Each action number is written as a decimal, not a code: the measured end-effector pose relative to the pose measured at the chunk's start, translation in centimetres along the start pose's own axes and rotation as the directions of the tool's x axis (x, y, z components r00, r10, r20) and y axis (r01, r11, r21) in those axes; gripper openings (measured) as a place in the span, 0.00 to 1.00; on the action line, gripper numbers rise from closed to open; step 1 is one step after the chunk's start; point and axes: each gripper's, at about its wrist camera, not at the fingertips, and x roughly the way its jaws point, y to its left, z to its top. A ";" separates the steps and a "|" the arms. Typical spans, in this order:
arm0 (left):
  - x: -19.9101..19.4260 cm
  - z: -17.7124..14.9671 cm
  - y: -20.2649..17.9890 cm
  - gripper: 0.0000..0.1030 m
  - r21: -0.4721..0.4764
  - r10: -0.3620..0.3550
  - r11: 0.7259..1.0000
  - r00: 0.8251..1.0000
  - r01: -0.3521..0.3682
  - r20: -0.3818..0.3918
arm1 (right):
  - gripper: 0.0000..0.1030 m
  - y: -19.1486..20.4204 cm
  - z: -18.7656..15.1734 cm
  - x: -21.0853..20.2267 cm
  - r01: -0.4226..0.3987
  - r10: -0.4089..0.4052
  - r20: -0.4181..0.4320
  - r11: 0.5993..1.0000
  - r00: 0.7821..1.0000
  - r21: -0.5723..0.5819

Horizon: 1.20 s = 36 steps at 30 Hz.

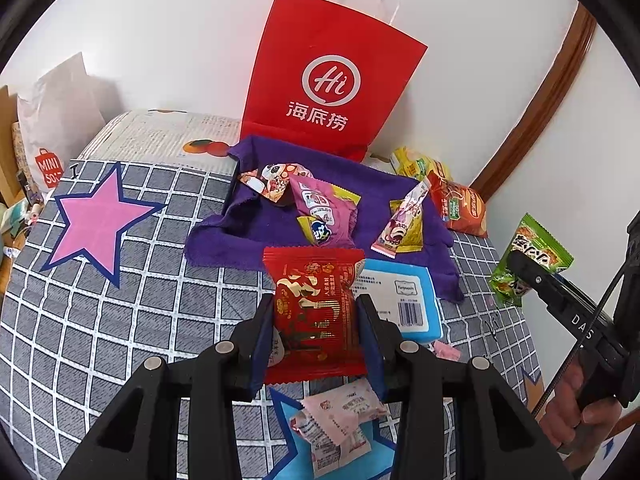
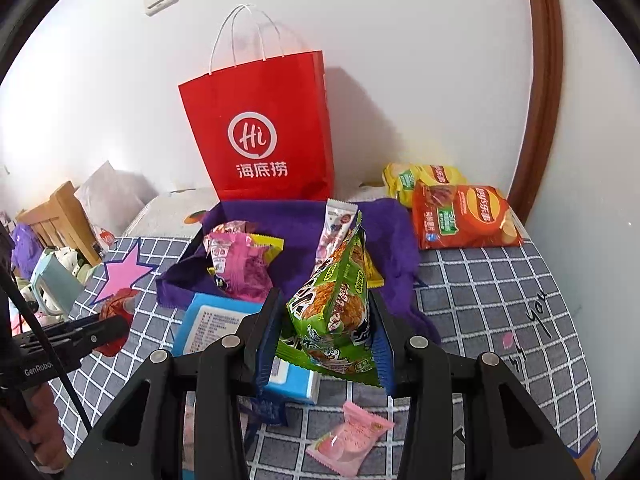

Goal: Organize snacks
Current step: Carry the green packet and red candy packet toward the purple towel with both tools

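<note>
Left wrist view: the left gripper (image 1: 316, 320) pinches a red snack packet (image 1: 314, 316) by its sides above the checked cloth (image 1: 120, 320); the right gripper (image 2: 326, 332) clamps a green snack packet (image 2: 336, 312). Both look light, crinkly and slippery, best held mid-body. Open room lies leftward; the red paper bag (image 1: 320, 80) stands behind.

Bed (image 1: 120, 320), grey grid-check cover, fills lower frame. Pink star patch (image 1: 94, 220) at left. Purple cloth (image 1: 256, 236) spread at centre. Red paper bag (image 1: 320, 80) upright behind it, against wall. Blue wipes pack (image 1: 416, 300) at cloth's near edge. Orange chip bag (image 2: 464, 216) and yellow chip bag (image 2: 404, 178) at right. Pink candy packet (image 2: 348, 440) at bottom.
</note>
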 end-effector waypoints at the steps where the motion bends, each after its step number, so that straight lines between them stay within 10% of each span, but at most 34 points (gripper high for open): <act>1: 0.1 0.2 0.0 0.36 0.000 0.000 1.000 1.000 0.000 0.000 | 0.40 0.0 0.2 0.2 -0.001 0.001 0.001 1.000 1.000 -0.001; 36: 3.7 4.5 0.9 0.37 0.000 0.021 1.000 0.999 -0.021 0.028 | 0.40 0.9 6.5 7.3 -0.040 0.040 -0.008 0.999 0.999 -0.005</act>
